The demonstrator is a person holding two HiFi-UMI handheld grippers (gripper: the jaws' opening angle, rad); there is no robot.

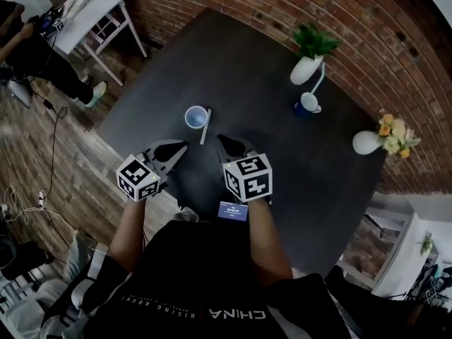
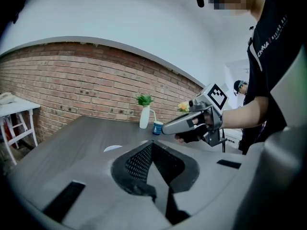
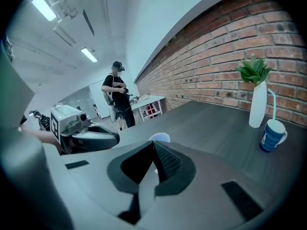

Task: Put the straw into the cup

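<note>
A small white cup (image 1: 196, 116) stands upright on the dark table (image 1: 282, 154), and a pale straw (image 1: 205, 127) lies flat on the table touching its right side. My left gripper (image 1: 181, 147) hovers just short of the cup on its near left, shut and holding nothing. My right gripper (image 1: 222, 140) hangs close to the straw's near end, also shut and holding nothing. In the left gripper view the shut jaws (image 2: 152, 145) point past the cup's rim (image 2: 113, 148). In the right gripper view the cup (image 3: 159, 137) peeks out just above the shut jaw tips (image 3: 153, 145).
A white vase with a green plant (image 1: 308, 66) and a blue cup with a straw (image 1: 306, 104) stand at the table's far right. A round vase of flowers (image 1: 378, 140) sits at the right edge. A white side table (image 1: 92, 13) and a person (image 3: 117, 99) are beyond the table.
</note>
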